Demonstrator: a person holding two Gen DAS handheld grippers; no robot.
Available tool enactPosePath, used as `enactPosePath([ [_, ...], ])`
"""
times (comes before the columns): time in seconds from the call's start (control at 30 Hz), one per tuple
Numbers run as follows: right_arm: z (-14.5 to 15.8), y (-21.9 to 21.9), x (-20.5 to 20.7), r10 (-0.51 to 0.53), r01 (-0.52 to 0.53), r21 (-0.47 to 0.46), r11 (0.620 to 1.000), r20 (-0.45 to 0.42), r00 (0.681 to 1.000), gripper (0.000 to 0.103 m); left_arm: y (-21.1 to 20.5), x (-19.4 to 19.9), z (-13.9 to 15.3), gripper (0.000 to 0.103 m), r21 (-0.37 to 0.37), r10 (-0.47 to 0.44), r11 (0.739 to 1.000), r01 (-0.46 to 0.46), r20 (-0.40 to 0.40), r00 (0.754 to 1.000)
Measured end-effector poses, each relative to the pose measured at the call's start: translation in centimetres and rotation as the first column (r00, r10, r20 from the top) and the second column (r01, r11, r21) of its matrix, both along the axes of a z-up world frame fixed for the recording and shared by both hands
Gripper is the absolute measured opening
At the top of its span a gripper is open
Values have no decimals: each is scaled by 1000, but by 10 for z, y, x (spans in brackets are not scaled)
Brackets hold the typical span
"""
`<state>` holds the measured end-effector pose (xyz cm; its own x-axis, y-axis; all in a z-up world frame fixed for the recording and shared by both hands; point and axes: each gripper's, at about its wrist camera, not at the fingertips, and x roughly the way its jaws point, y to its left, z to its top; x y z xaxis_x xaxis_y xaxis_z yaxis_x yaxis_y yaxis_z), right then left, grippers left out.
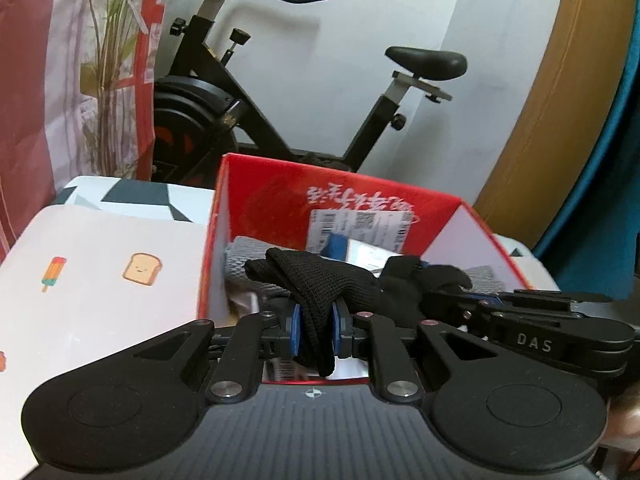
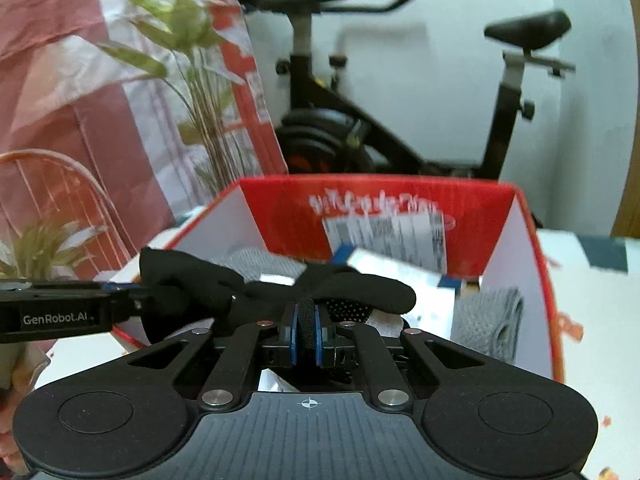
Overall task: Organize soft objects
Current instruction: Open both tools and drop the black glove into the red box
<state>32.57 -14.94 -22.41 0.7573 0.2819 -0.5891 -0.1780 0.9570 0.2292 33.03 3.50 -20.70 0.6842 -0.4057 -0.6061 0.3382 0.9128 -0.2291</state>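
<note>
I hold one black knit cloth (image 1: 316,280) with both grippers, above the open red box (image 1: 280,196). The left gripper (image 1: 316,326) has its jaws pinched on a folded hanging end of the cloth; the blue pads (image 1: 295,330) press it from both sides. The right gripper (image 2: 308,330) has its jaws pinched on another thin fold of the same cloth. The cloth spans between the two grippers, over the box interior. Inside the box I see a grey knit item (image 2: 486,320), a white shipping label (image 2: 384,240) and loose papers. Behind the box stands an exercise bike (image 1: 224,120). A plant (image 2: 192,80) stands to the left.
</note>
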Motion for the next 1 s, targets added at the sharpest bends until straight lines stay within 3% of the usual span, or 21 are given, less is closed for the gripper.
enactPosePath([
  [0.13,-7,2,1,1,-2,-41,999,-16,1000,12,5,1,2,23,28,14,999,-15,18,1000],
  [0.27,-4,7,-7,2,1,-160,987,14,1000,19,11,-7,11,50,32,68,997,-71,66,996],
  [0.43,3,-2,-23,-52,59,-177,982,44,998,25,16,-17,25,51,27,109,993,-113,106,988],
  [0.5,7,-5,-33,-71,82,-183,980,67,995,37,17,-24,30,52,31,115,992,-119,121,986],
  [0.57,10,-7,-44,-78,95,-185,978,93,993,63,17,-33,33,58,33,113,992,-119,135,984],
  [0.6,11,-7,-50,-75,93,-186,978,105,992,69,18,-38,35,61,34,111,993,-117,141,984],
  [0.73,15,-7,-76,-74,103,-185,977,157,985,98,25,-59,36,85,21,113,993,-118,157,981],
  [0.77,15,-7,-82,-76,105,-177,979,166,983,103,27,-64,36,87,18,114,993,-118,159,981],
  [1.0,4,-11,-121,-115,138,-109,984,195,974,103,41,-100,19,97,45,107,992,-115,150,983],
])
